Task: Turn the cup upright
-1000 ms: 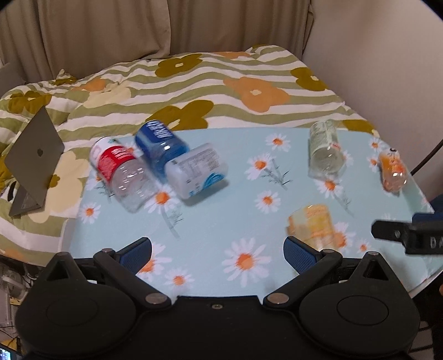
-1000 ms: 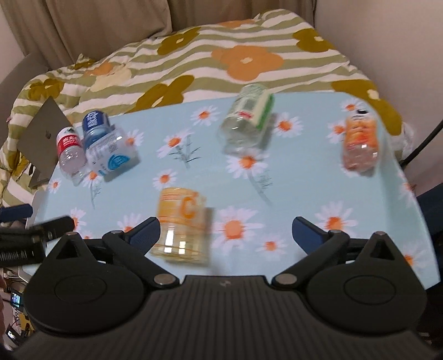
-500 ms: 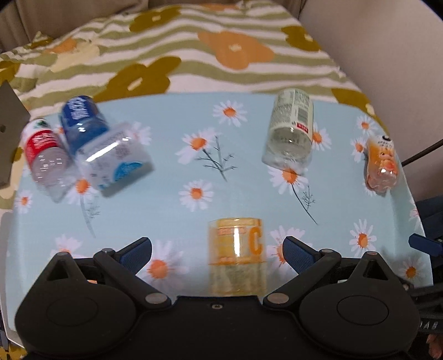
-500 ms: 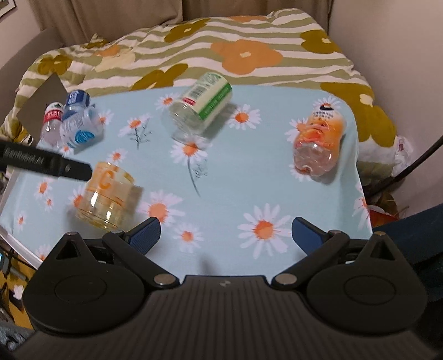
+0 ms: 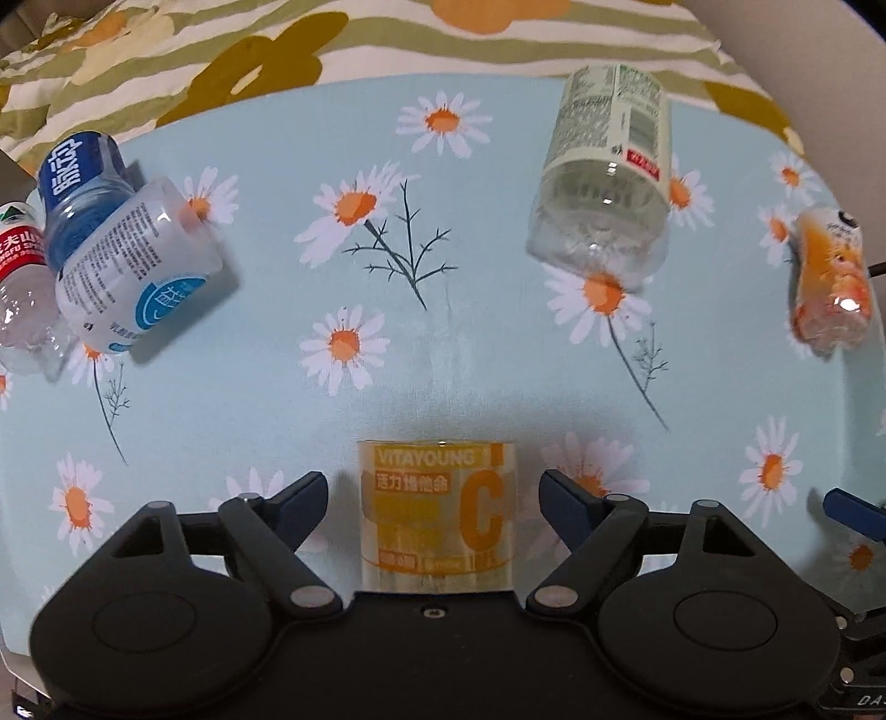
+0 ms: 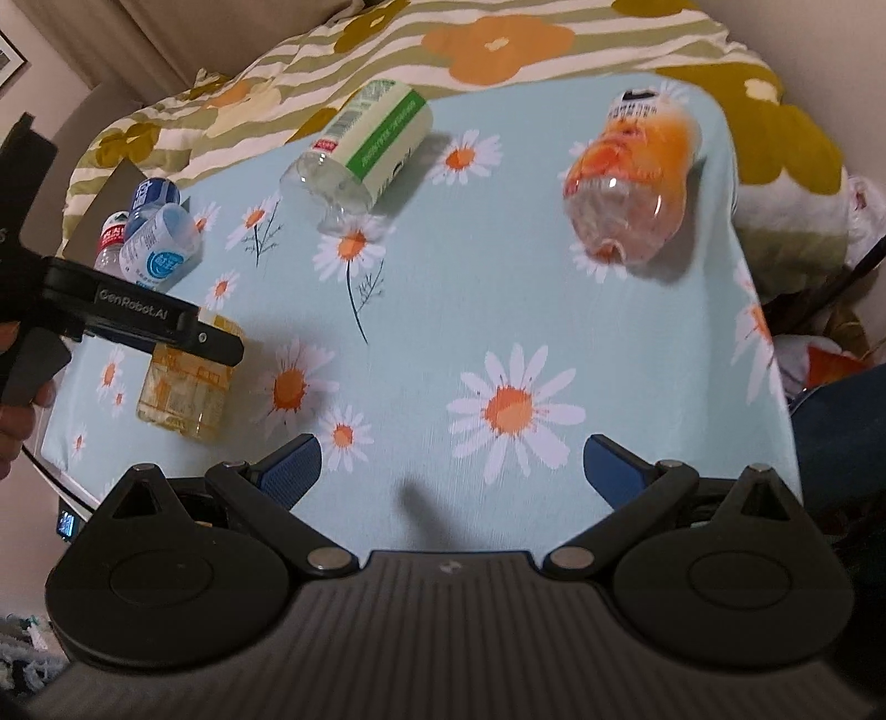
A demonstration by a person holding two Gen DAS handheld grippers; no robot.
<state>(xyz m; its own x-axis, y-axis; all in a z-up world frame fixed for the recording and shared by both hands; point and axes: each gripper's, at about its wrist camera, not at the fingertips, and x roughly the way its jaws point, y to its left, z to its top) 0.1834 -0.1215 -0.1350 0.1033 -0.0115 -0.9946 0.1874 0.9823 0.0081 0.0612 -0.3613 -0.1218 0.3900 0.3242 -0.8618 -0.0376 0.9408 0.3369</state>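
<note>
A yellow clear bottle (image 5: 437, 515) marked VITAYOUNG C lies on its side on the daisy tablecloth (image 5: 443, 343). It sits between the fingers of my open left gripper (image 5: 434, 493), not touched by them. In the right wrist view the same bottle (image 6: 183, 387) lies at the left under my left gripper's finger (image 6: 144, 321). My right gripper (image 6: 451, 465) is open and empty above the table's near edge. An orange bottle (image 6: 631, 188) lies ahead of it.
A green-labelled bottle (image 5: 603, 177) lies at the back right, an orange bottle (image 5: 830, 282) at the far right. Three bottles (image 5: 127, 260) lie together at the left. A flowered bedspread (image 5: 332, 50) is behind the table. A laptop (image 6: 111, 194) leans at the far left.
My left gripper has moved right and down so the yellow bottle now lies between its fingers. My right gripper has swung right, away from that bottle, towards the orange one.
</note>
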